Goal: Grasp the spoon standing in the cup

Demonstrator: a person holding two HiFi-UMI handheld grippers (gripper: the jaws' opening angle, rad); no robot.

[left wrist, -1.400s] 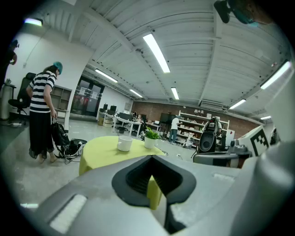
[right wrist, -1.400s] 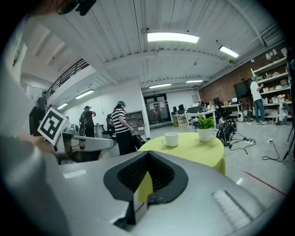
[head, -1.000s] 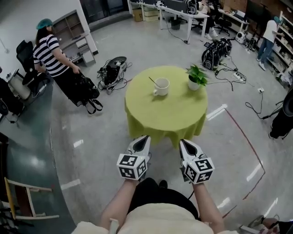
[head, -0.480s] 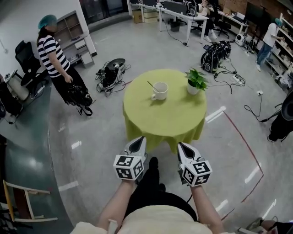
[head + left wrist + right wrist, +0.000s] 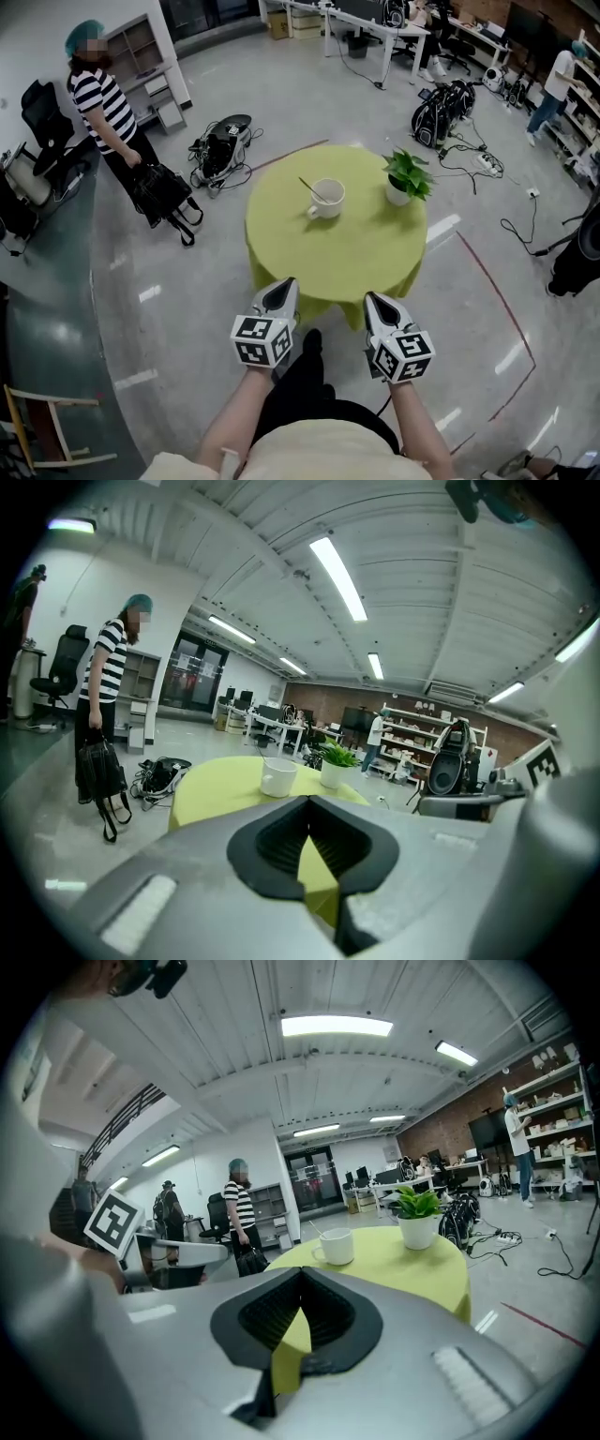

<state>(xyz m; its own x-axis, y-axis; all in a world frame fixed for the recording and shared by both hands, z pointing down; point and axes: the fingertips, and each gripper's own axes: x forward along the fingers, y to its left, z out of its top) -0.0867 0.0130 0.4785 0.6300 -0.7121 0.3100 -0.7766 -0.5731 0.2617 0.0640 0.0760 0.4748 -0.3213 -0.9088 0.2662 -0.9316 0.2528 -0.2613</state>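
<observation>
Both grippers were held side by side short of the near edge of the round green worktop (image 5: 328, 267), with the left gripper (image 5: 284, 285) and the right gripper (image 5: 373, 299) pointed forward across it. In each gripper view the jaws were seen pressed together at their tips with nothing between them, and nothing was touched by either gripper.

The spoon (image 5: 311, 187) was stood in the white cup (image 5: 329, 200), which was set on the far half of the worktop. It was well apart from both grippers and roughly straight ahead of the gap between them. Its long axis was tilted. The bowl was hidden inside the cup, while the thin handle was leaned out over the rim, up and to the left in the head view, away from the person. A potted plant (image 5: 405, 176) was placed to the right of the cup, near it but apart.

Neither gripper could be called clearly nearer, since the cup was lined up about midway between the two. As the handle was leaned toward the left side, the left gripper was judged slightly better placed for it. For a grasp, the whole near half of the worktop would have to be crossed and the chosen jaws opened first. They would then have to be closed across the slanted handle above the rim, so that the cup was not knocked.
</observation>
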